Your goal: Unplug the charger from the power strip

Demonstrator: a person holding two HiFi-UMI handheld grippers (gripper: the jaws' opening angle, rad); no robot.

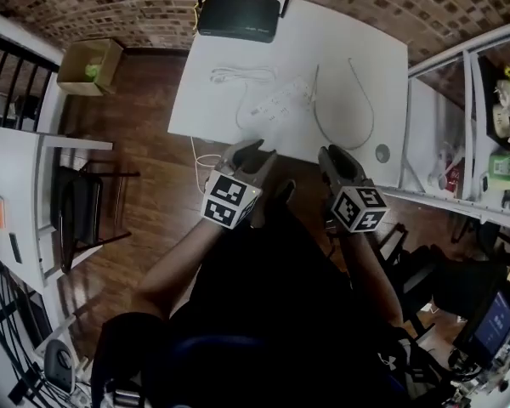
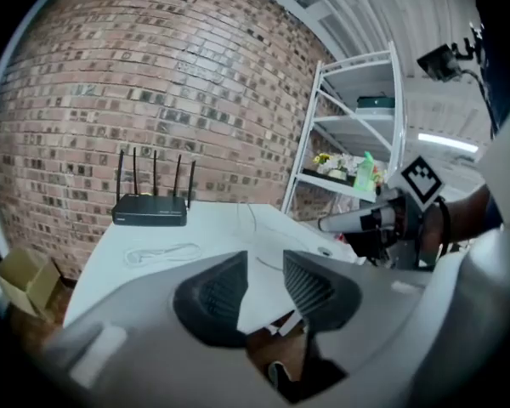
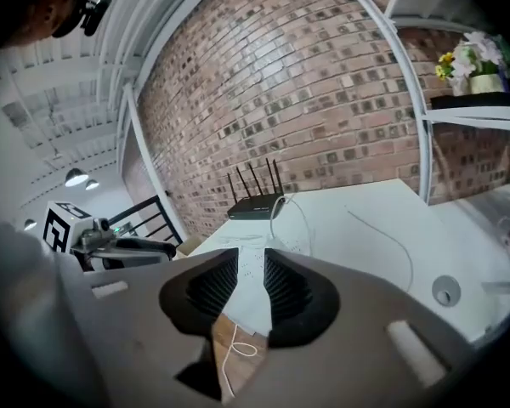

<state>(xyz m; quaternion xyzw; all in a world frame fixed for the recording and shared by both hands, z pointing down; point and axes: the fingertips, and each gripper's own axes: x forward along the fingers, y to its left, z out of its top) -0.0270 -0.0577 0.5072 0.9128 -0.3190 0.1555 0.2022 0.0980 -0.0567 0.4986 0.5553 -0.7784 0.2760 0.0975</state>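
Note:
A white power strip (image 1: 280,101) lies slantwise in the middle of the white table (image 1: 357,32). A small white charger (image 1: 303,83) appears plugged in at its far end, and its thin cable (image 1: 367,113) loops off to the right. Both grippers hover over the table's near edge, short of the strip. My left gripper (image 1: 252,154) (image 2: 265,283) is open with nothing between its pads. My right gripper (image 1: 335,160) (image 3: 250,286) is open too, narrowly, and holds nothing; part of the strip shows through its gap.
A black router (image 1: 238,15) (image 2: 150,212) (image 3: 257,207) stands at the table's far edge. A coiled white cable (image 1: 238,76) lies left of the strip. A cardboard box (image 1: 89,65) sits on the floor at the left, and a white shelf unit (image 1: 493,126) stands at the right.

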